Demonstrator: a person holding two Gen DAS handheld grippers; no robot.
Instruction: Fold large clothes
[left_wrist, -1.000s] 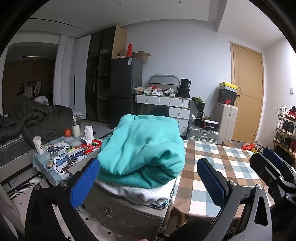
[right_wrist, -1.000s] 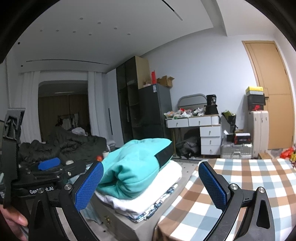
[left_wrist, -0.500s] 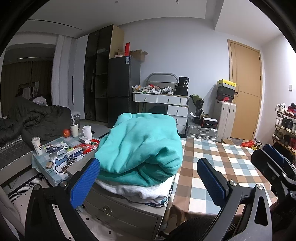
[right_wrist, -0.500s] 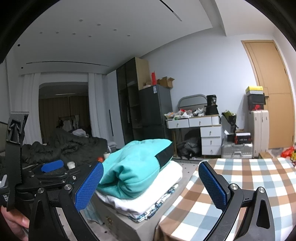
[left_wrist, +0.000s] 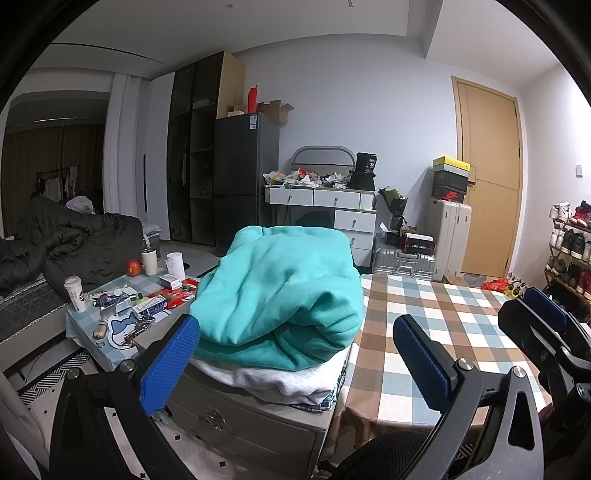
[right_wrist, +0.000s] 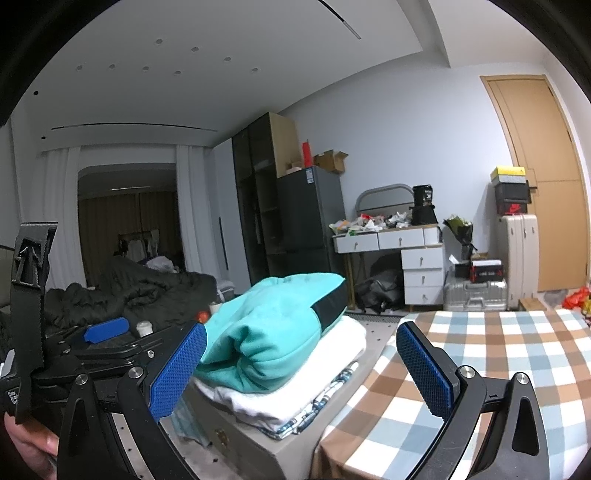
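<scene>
Nearest, the left tool (left_wrist: 295, 356) and the right tool (right_wrist: 301, 363) both hang released, blue pads spread wide and holding nothing, just short of the pile. Just beyond them a teal sweatshirt (left_wrist: 280, 295) lies folded on top of a white garment (left_wrist: 280, 380) and a checked cloth (right_wrist: 325, 395), all stacked on a grey drawer unit (left_wrist: 243, 424) at the left edge of the bench (left_wrist: 443, 325) with its checked cover. Judging by the neat stack, this fold looks finished and the step in hand is the pause between garments. The bare bench to the right holds no clothing, so the next move calls for fetching another large piece and spreading it flat there.
</scene>
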